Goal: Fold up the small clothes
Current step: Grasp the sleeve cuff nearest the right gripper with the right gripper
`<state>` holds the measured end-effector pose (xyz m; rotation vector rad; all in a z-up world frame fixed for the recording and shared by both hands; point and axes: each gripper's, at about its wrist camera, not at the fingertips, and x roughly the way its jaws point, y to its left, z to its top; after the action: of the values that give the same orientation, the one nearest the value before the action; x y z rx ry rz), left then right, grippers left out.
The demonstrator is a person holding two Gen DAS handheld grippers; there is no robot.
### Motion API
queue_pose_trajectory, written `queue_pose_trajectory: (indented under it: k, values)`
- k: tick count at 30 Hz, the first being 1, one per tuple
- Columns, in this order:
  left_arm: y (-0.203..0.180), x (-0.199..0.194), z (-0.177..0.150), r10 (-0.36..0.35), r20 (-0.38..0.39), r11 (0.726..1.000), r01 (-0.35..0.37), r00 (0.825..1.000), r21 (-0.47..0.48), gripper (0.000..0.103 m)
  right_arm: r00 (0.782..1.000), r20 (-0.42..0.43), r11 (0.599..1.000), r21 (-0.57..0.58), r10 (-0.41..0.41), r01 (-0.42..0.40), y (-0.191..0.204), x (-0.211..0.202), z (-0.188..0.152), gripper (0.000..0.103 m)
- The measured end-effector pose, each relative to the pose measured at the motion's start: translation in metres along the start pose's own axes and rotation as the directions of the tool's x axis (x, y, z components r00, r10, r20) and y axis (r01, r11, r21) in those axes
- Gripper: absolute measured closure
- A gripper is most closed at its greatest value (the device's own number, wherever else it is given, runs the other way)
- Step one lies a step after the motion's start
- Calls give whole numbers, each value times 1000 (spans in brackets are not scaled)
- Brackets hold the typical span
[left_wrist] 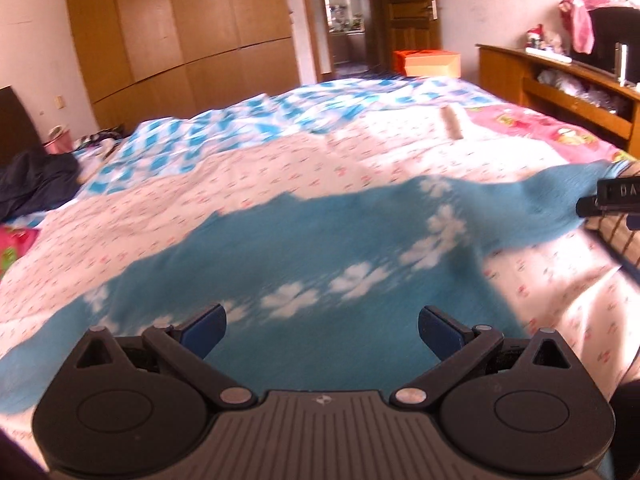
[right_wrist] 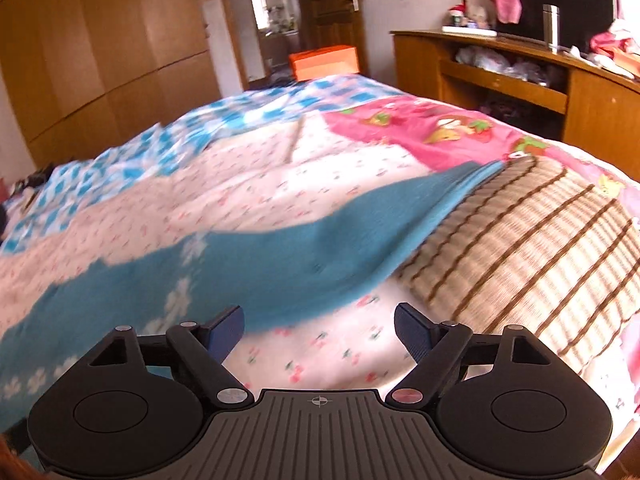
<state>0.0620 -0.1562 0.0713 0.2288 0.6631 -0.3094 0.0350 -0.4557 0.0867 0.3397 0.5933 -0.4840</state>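
- A blue knitted garment with rows of white flower shapes (left_wrist: pixel 304 256) lies spread out on a bed covered by a white sheet with small red prints (left_wrist: pixel 240 184).
- In the left wrist view, the left tool (left_wrist: pixel 322 330) hangs low over the middle of the blue garment. Its two dark blue fingers are set wide apart, with only the garment showing between them; they hold nothing.
- At the far right edge of that view, a black part of the other tool shows beside one stretched-out end of the garment.
- In the right wrist view, the right tool (right_wrist: pixel 319 330) is above the near edge of the garment (right_wrist: pixel 256 268), where blue knit meets bare sheet (right_wrist: pixel 328 352). Its fingers are also wide apart and empty.
- A beige pillow with brown stripes (right_wrist: pixel 532 248) lies at the right. One end of the blue garment runs up along its left side, touching it.
- Farther back on the bed are a pink cartoon-print cover (right_wrist: pixel 424 132) and a crumpled blue-and-white checked quilt (left_wrist: pixel 240 128).
- A small tan roll-shaped object (left_wrist: pixel 451 121) rests on the white sheet, well apart from the garment.
- Behind the bed stand a tall wooden wardrobe (left_wrist: pixel 180 28), an orange box (left_wrist: pixel 428 62) near an open doorway, and a wooden desk (right_wrist: pixel 500 68) against the right wall.
- Both pictures are blurred, so fine detail of the knit is hard to make out.
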Motion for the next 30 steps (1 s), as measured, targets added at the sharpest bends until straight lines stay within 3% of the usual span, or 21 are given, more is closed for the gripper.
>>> queue_pose_trajectory:
  k: [4,7,9,21,25,30]
  values:
    - [-29,19,21,-49,7,999,48,999,18,0,1000,-4,985,170,-24,25,-55,33,31,38]
    - [-43,25,27,-74,2,997,74,997,21,0,999,-24,948,317,28,-20,-85,58,40,56]
    - [-49,29,27,-89,-7,996,89,996,19,0,999,-22,935,355,38,-28,-94,69,45,60]
    - [-52,42,13,-108,-88,994,110,990,12,0,999,-53,950,311,3,14,-77,87,53,57]
    - [-45,39,9,-101,-100,995,102,990,-2,0,996,-75,952,300,-42,63,-78,92,55,83]
    - [-28,28,1,-74,-79,997,75,994,0,0,999,-13,966,256,32,-28,-55,68,60,92]
